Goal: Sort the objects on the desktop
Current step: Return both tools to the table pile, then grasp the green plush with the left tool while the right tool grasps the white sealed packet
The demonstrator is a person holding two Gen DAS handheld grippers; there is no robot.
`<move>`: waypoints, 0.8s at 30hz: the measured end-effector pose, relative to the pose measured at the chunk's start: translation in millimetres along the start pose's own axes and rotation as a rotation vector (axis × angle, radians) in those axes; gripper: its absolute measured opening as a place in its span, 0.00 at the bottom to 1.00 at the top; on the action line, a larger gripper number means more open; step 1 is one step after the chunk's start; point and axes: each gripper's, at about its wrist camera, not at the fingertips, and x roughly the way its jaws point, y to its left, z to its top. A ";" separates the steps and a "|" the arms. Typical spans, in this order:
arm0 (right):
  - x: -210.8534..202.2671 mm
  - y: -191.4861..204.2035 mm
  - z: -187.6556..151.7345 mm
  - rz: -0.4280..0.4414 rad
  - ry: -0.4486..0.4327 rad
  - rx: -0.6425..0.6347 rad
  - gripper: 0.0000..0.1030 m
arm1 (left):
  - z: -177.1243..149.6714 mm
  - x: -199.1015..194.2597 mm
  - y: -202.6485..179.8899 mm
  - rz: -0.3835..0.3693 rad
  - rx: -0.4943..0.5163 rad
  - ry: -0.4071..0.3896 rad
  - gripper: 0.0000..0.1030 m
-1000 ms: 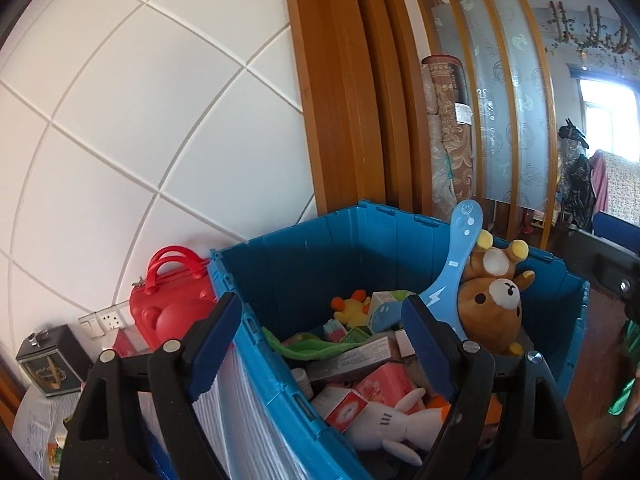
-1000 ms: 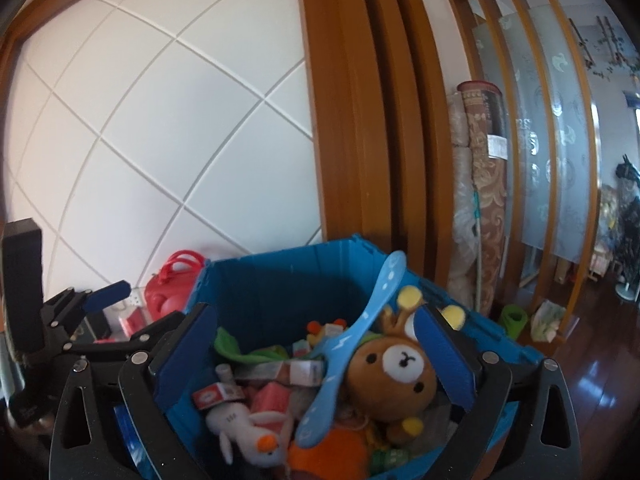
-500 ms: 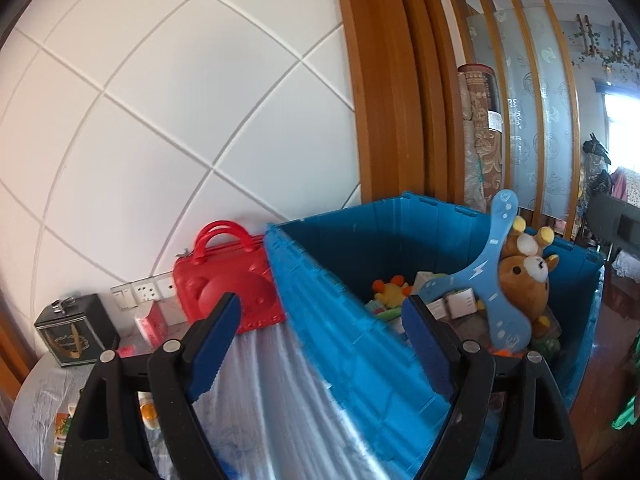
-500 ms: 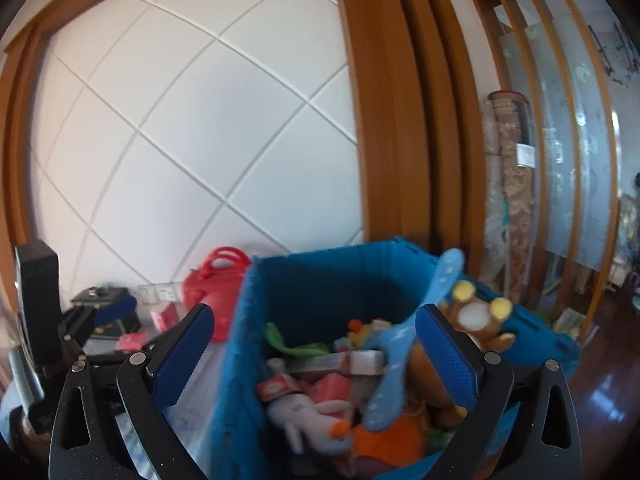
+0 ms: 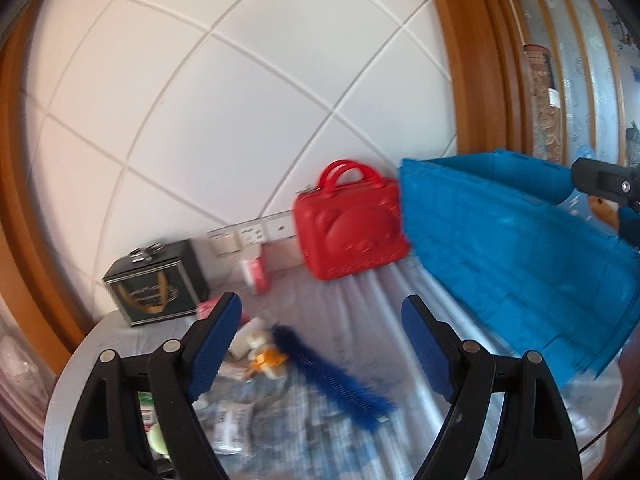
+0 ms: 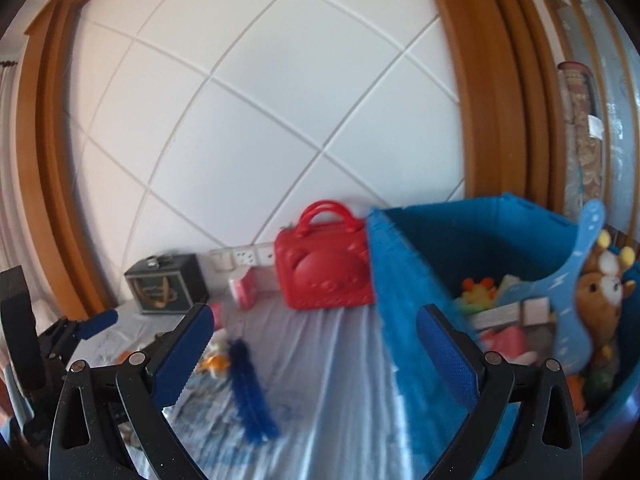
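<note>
On table (image 5: 360,312), pale cloth cover: dark blue comb (image 5: 340,384) lies flat amid small clutter, blurred. Red bear case (image 5: 348,232) upright vs wall, touching blue bin (image 5: 512,264) on its rt; bin holds toys, incl. brown bear plush (image 6: 600,300). L gripper (image 5: 320,348) wide open, empty, above comb. R gripper (image 6: 316,354) wide open, empty, over cloth by bin wall.

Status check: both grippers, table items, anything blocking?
Left hand-held gripper open, empty. Right hand-held gripper open, empty. Blue comb and small items loose on table. Blue bin alongside, part full. Nothing blocking the comb.
</note>
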 end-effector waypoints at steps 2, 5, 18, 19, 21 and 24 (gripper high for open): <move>11.1 18.1 -5.7 0.008 0.010 0.001 1.00 | -14.2 6.0 28.4 0.027 0.001 0.025 0.80; 29.2 38.0 -13.6 0.025 0.035 0.005 1.00 | -34.6 13.6 66.7 0.053 -0.007 0.051 0.80; 153.7 148.7 -79.5 0.222 0.316 -0.175 1.00 | -146.1 52.6 222.0 0.106 -0.094 0.249 0.80; 162.5 157.1 -86.8 0.243 0.347 -0.180 1.00 | -155.8 59.0 230.1 0.108 -0.096 0.271 0.80; 179.5 175.8 -104.0 0.271 0.402 -0.203 1.00 | -176.0 73.5 243.2 0.094 -0.085 0.325 0.80; 203.2 200.5 -130.2 0.305 0.475 -0.226 1.00 | -197.9 96.4 253.4 0.026 -0.064 0.370 0.80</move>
